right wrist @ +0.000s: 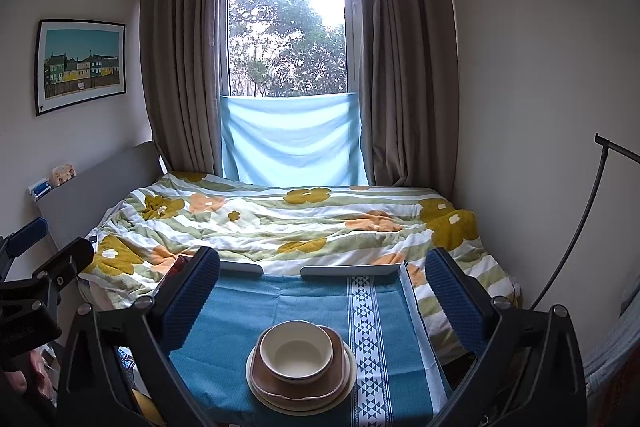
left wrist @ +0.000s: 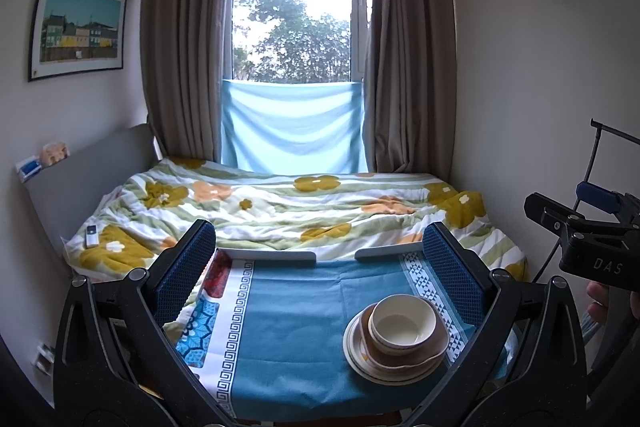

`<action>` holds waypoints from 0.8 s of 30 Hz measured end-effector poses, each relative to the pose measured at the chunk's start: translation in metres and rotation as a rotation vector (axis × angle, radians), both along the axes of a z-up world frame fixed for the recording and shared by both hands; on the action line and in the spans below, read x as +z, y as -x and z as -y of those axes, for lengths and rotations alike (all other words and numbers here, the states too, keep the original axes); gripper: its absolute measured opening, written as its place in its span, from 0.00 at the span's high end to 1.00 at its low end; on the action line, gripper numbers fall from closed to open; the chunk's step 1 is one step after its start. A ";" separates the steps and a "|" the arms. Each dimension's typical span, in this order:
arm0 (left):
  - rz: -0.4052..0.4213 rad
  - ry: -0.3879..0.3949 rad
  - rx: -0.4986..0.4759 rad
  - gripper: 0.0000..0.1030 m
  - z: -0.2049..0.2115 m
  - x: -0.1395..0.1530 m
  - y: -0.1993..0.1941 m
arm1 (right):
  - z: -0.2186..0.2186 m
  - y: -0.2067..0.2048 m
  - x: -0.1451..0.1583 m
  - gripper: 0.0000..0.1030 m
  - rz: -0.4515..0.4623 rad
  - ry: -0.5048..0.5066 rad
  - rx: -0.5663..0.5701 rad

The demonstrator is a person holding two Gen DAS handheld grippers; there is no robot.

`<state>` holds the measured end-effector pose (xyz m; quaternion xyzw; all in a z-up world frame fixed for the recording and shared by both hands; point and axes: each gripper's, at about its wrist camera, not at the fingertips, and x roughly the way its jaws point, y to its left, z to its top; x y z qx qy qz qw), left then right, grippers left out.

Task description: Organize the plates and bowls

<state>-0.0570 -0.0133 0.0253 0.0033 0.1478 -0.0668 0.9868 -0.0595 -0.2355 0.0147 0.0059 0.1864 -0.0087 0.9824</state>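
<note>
Left claw: the left gripper [left wrist: 318, 267] has its blue-padded fingers spread wide with nothing between them, held above the near end of the table.
Right claw: the right gripper [right wrist: 322, 281] is likewise spread wide and empty; in the left view its black body [left wrist: 592, 239] shows at the right edge.
Dishes: a cream bowl [right wrist: 296, 351] sits in a brown dish [right wrist: 298, 379], which rests on a pale plate [right wrist: 301, 393], all one stack, apart from both claws.
Place of stack: on the near part of the tablecloth, right of centre in the left view [left wrist: 402, 325], centred in the right view.
Writing: "DAS" in pale letters on the right gripper's body; other marks are too small to read.
Surface: a table [left wrist: 272, 257] under a blue tablecloth [left wrist: 288, 323] with white patterned bands.
Room: a bed [right wrist: 280, 223] with a flowered quilt just beyond the table; a window [right wrist: 286, 23] with brown curtains and a light blue cloth across its lower part; a framed picture [right wrist: 82, 65] of coloured houses on the left wall.
</note>
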 end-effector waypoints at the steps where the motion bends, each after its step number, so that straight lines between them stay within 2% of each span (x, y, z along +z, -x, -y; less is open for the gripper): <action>1: -0.001 -0.001 0.000 0.00 0.000 0.000 0.000 | 0.000 0.000 0.000 0.01 0.000 0.001 0.000; 9: 0.003 -0.020 0.010 0.00 0.000 0.001 0.001 | 0.001 -0.001 -0.001 0.01 0.000 0.000 -0.001; 24: 0.059 -0.059 0.051 0.00 0.010 0.002 0.007 | 0.005 -0.001 -0.001 0.01 0.000 -0.005 -0.003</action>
